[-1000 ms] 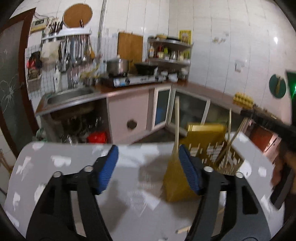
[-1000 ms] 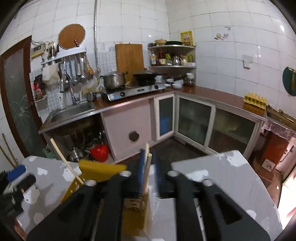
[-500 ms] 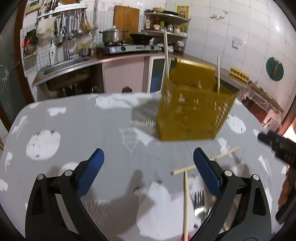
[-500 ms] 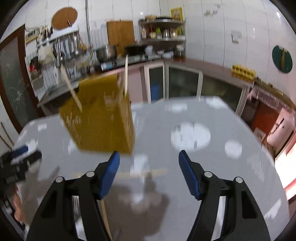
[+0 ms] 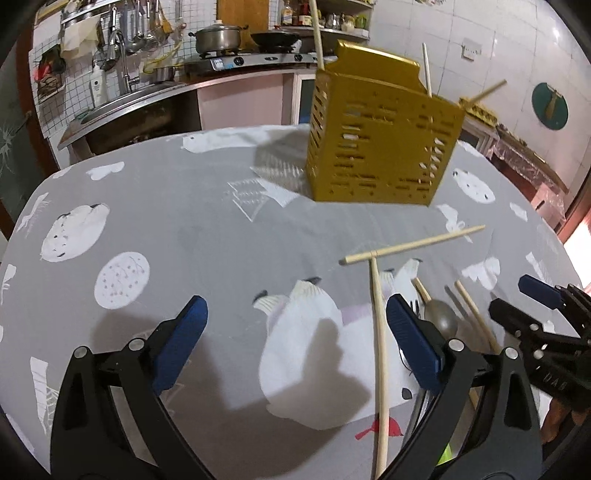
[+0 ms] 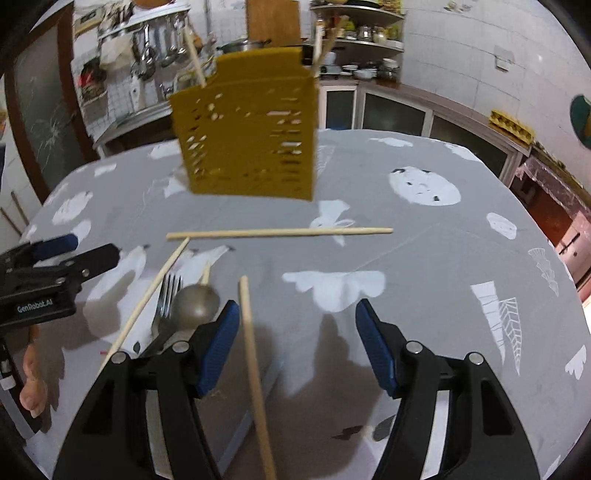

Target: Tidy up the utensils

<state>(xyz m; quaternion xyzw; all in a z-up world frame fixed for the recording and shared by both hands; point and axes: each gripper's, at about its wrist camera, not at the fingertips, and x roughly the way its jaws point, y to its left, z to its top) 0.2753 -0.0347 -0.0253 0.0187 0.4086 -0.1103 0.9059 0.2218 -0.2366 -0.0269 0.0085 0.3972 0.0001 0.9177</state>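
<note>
Left gripper (image 5: 295,334): I had it wide open, just widened, gripping nothing.
Right gripper (image 6: 295,332): I held it partly open, empty.
Desk (image 5: 184,221): chopsticks (image 6: 279,232), fork (image 6: 168,295), spoon (image 6: 195,303) lay before the yellow basket (image 5: 380,140).

A utensil holder (image 5: 380,144) stands on the table (image 5: 184,229) with chopsticks (image 5: 317,33) upright in it. Nearer, one chopstick (image 6: 279,232) lies crosswise before the holder. Behind the table, a kitchen counter (image 5: 207,79) runs along the wall. A fork (image 6: 167,295) and spoon (image 6: 195,303) lie side by side, loose chopsticks on either side.
</note>
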